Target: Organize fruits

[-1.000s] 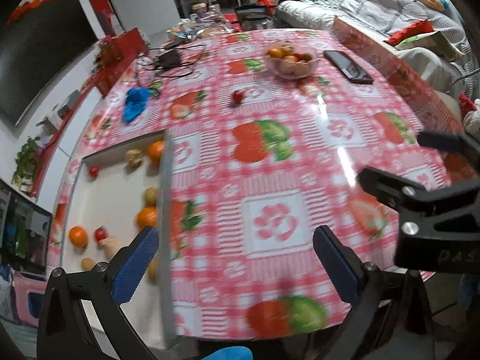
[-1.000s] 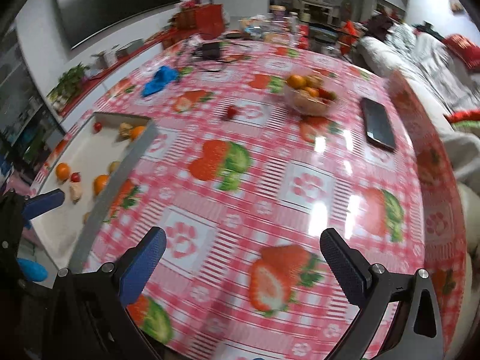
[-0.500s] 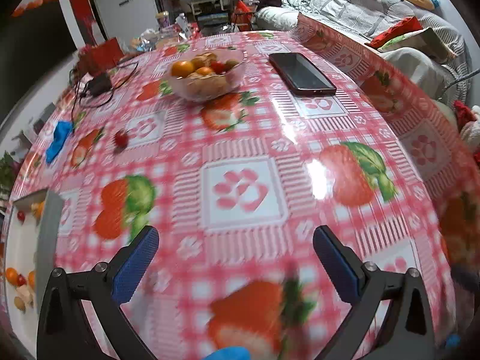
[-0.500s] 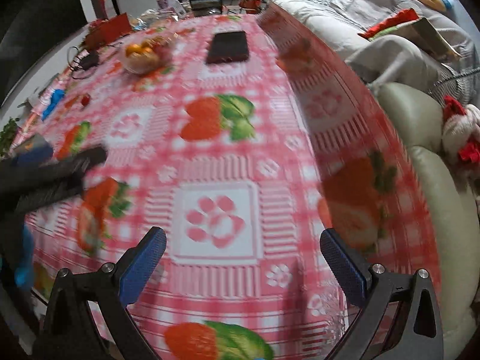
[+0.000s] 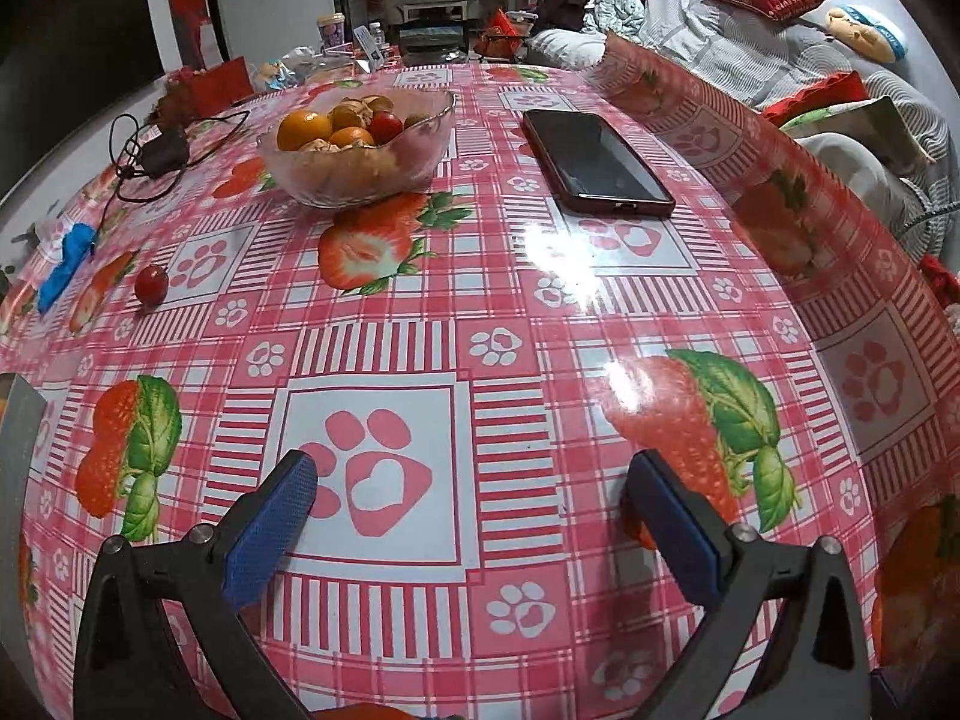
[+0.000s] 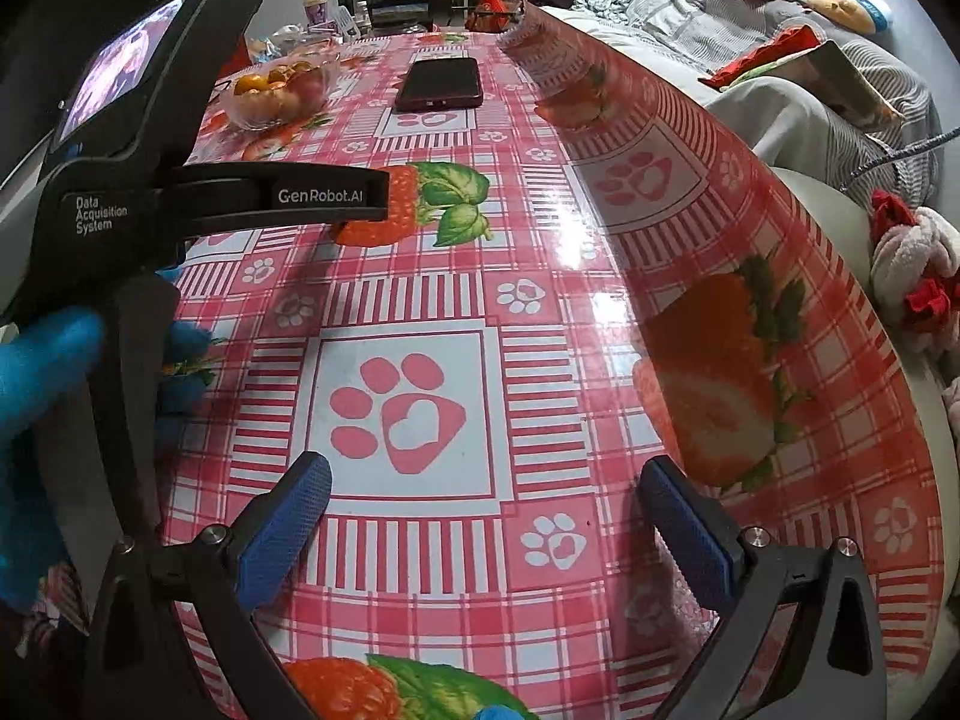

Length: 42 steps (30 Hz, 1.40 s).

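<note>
A glass bowl [image 5: 360,171] [image 6: 282,111] holding oranges, small red fruits and brown ones stands at the far middle of the table. One small red fruit [image 5: 150,284] lies loose on the cloth to the bowl's left. My left gripper [image 5: 474,483] is open over a paw print near the table's front, well short of the bowl, nothing between its blue pads. My right gripper [image 6: 486,495] is open too, empty, over another paw print near the table's right side. The left gripper's black body [image 6: 180,192] fills the left of the right wrist view.
A dark phone [image 5: 594,159] [image 6: 441,84] lies right of the bowl. A black charger with cable [image 5: 162,147] and a blue cloth [image 5: 66,267] sit at far left. A grey tray edge [image 5: 18,420] shows at left. A sofa with bedding [image 5: 780,42] lines the right.
Both grippers have swung right, away from the tray with fruits, and closer to the bowl and phone. The tray has slid almost out of the left view. Both stayed open.
</note>
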Tool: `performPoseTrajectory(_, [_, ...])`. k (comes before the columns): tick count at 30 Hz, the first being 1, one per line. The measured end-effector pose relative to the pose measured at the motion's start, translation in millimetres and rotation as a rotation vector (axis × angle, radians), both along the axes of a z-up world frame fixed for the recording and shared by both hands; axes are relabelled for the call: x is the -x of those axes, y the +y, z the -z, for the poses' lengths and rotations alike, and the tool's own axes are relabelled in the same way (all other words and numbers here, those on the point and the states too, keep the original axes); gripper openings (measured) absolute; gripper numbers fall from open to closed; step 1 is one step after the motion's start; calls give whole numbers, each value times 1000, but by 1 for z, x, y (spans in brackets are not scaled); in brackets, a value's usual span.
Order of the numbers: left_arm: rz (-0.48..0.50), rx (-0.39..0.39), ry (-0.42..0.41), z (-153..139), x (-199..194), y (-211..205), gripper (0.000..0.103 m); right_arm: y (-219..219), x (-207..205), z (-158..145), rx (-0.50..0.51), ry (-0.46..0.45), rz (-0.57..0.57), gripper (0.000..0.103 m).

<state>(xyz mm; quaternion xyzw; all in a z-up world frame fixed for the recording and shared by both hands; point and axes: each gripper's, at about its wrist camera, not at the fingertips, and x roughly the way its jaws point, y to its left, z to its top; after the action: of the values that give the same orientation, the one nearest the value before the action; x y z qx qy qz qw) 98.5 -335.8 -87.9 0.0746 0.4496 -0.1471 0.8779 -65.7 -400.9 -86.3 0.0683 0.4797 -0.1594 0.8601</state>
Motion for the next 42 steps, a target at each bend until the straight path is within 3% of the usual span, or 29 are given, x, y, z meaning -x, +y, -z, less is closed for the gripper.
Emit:
performPoseTrajectory(14, [-1,-1,2,0,-1,-1,103,3,10,-2,24,-52,-1,103])
performPoseTrajectory(42, [-2,-3,2,1,-1,0,103,3,7,-1,22,-40,8,103])
